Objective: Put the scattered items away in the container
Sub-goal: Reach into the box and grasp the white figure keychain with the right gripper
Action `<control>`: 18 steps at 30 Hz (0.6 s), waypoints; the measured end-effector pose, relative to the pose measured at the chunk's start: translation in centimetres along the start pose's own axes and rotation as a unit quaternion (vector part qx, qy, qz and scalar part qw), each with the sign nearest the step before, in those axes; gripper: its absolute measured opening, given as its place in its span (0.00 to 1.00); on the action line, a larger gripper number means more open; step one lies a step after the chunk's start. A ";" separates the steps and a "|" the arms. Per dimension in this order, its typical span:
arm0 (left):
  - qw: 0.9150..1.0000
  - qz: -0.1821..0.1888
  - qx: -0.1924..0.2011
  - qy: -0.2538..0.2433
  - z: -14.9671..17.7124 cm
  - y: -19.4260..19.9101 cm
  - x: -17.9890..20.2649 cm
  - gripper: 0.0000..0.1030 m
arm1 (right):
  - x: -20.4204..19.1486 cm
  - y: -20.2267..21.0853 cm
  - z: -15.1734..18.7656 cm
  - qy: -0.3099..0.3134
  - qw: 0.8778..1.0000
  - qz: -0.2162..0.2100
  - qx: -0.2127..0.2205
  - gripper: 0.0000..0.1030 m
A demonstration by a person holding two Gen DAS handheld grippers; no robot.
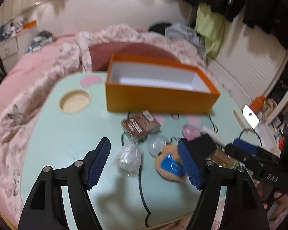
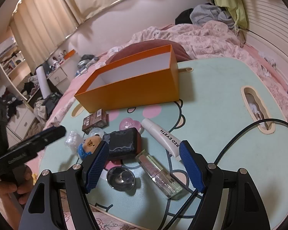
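Observation:
An empty orange box (image 1: pixel 159 94) (image 2: pixel 132 88) with a white inside stands at the far side of a mint green lap table (image 1: pixel 67 138) (image 2: pixel 211 105). Scattered in front of it lie a brown card box (image 1: pixel 140 126) (image 2: pixel 95 122), a crumpled clear wrapper (image 1: pixel 128 158) (image 2: pixel 73 140), a bear plush (image 1: pixel 169 163) (image 2: pixel 89 145), a clear ball (image 1: pixel 156 144), a pink heart case (image 1: pixel 191 131) (image 2: pixel 129 124), a black pouch (image 2: pixel 122 143), a white tube (image 2: pixel 163 136), a clear bottle (image 2: pixel 159 174) and a glass dome (image 2: pixel 121 178). My left gripper (image 1: pixel 144 163) is open above the wrapper and plush. My right gripper (image 2: pixel 144 164) is open above the bottle and dome.
The table sits on a bed with a pink floral quilt (image 1: pixel 19 95) (image 2: pixel 201 36). A round cup recess (image 1: pixel 74 100) and a slot (image 2: pixel 256 111) are cut into the table. A black cable (image 2: pixel 240 138) (image 1: pixel 142 187) crosses the table. Clothes are piled by the wall.

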State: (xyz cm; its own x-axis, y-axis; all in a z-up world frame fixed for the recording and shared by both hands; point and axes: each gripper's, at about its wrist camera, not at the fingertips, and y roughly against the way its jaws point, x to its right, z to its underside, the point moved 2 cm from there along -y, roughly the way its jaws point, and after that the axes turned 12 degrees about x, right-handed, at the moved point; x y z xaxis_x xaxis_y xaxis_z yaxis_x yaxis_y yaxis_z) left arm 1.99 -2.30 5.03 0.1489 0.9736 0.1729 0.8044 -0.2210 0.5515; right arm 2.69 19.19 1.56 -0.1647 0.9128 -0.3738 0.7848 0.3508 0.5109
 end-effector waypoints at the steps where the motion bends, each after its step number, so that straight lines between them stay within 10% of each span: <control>1: 1.000 -0.001 0.004 0.005 0.0 0.3 -0.1 0.71 | 0.0 0.0 0.0 0.000 1.000 0.000 0.000 0.73; 18: 0.995 -0.086 -0.038 0.043 4.5 0.2 -1.5 0.71 | -1.4 0.7 -5.2 0.022 0.999 -0.029 0.015 0.73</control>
State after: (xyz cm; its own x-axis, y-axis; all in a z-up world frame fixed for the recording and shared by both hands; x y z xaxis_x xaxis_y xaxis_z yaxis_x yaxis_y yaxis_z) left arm 4.49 -3.53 1.20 -0.0391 0.9897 0.1378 0.7671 -0.0586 0.6388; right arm 0.39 19.25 6.49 -0.2355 0.9001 -0.3666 0.7913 0.3966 0.4653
